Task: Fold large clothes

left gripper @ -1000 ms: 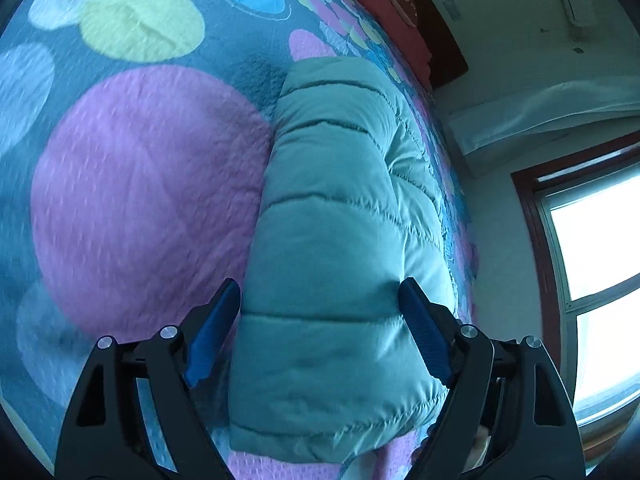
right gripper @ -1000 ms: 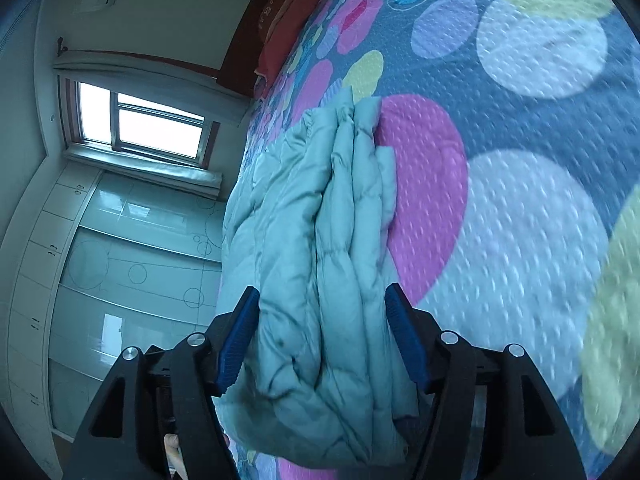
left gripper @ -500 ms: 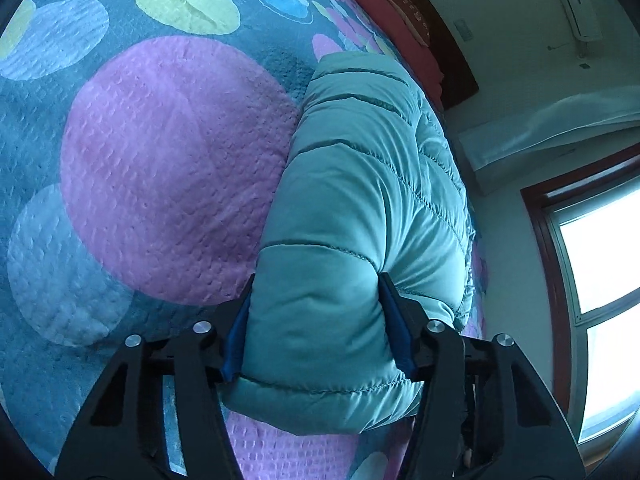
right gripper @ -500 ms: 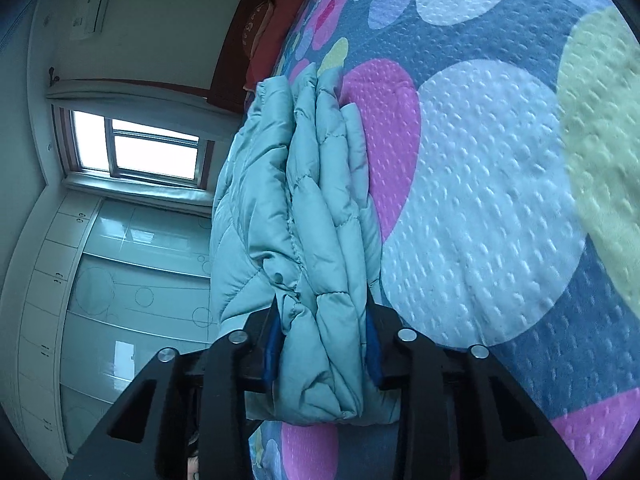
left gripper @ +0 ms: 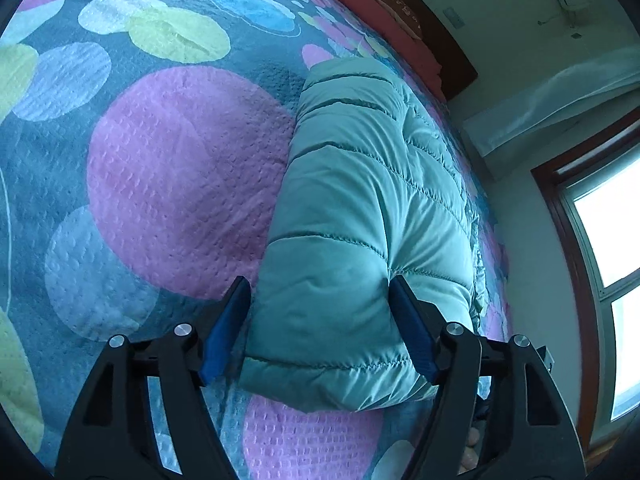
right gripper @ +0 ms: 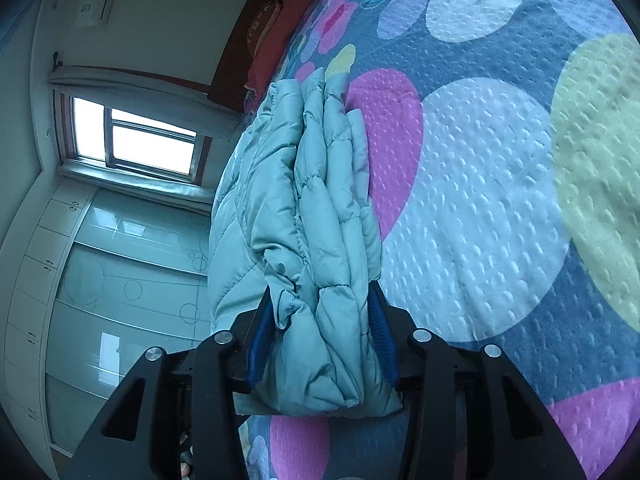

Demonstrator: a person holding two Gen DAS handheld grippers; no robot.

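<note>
A folded teal puffer jacket (left gripper: 360, 208) lies on the bed near its window-side edge. In the left wrist view my left gripper (left gripper: 320, 320) straddles the jacket's near end; its right pad touches the fabric and the left pad stands a little off it. In the right wrist view the jacket (right gripper: 316, 208) shows as stacked layers, and my right gripper (right gripper: 322, 328) has both blue pads pressed against the bundle's near end.
The bedspread (left gripper: 160, 168) is blue with large pink, white and yellow circles. Red pillows (left gripper: 384, 12) and a dark headboard are at the far end. A window (right gripper: 136, 140) and a glass-fronted wardrobe (right gripper: 100, 280) stand beyond the bed's edge.
Both grippers closed in on the jacket's end half a second ago. Now the left jaws have widened again and the right jaws have eased slightly while still touching the bundle.
</note>
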